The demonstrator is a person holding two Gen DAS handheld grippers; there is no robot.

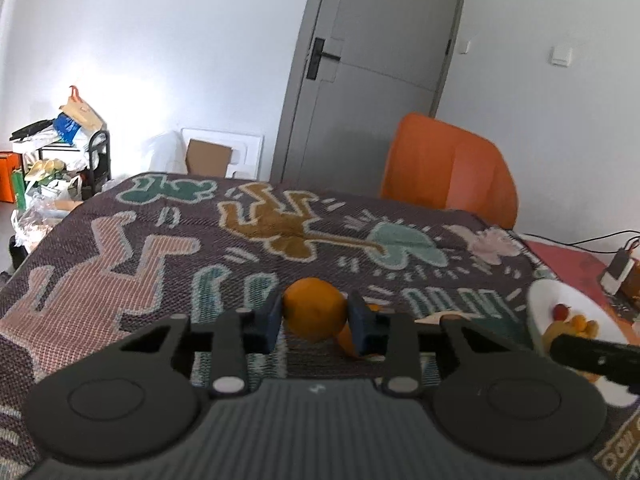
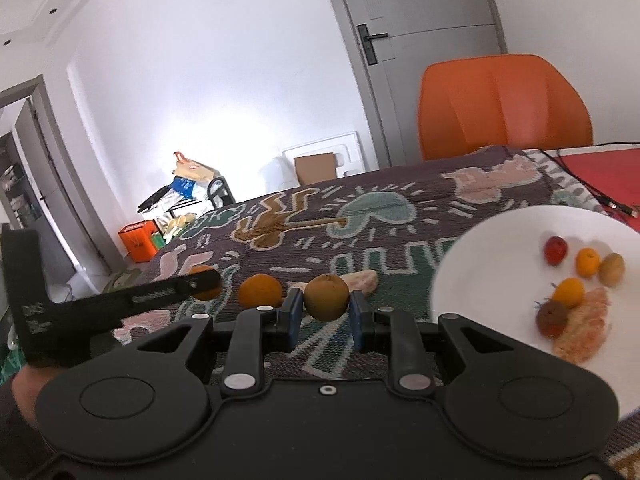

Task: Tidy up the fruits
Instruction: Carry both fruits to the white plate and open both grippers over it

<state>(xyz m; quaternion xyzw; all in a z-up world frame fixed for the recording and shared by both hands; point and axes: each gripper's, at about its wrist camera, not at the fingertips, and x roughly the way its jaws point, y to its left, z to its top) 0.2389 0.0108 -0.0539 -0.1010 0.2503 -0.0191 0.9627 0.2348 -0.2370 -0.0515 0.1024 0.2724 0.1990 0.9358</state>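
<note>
My left gripper (image 1: pixel 315 312) is shut on an orange fruit (image 1: pixel 314 307), held just above the patterned cloth (image 1: pixel 140 248). A curl of orange peel (image 1: pixel 347 340) hangs under it. My right gripper (image 2: pixel 325 309) is shut on a brownish-green round fruit (image 2: pixel 326 297). A white plate (image 2: pixel 500 240) at the right holds several small fruits and a peeled citrus piece (image 2: pixel 586 330). The plate also shows in the left wrist view (image 1: pixel 560 300). Another orange (image 2: pixel 260 290) and a pale peeled segment (image 2: pixel 362 280) lie on the cloth beyond my right gripper.
An orange chair (image 2: pixel 504 104) stands behind the table by a grey door (image 2: pixel 420 40). A cable (image 2: pixel 592 192) and a small device (image 1: pixel 618 272) lie on the red area at the right. The left gripper's body (image 2: pixel 120 300) crosses the right wrist view at the left.
</note>
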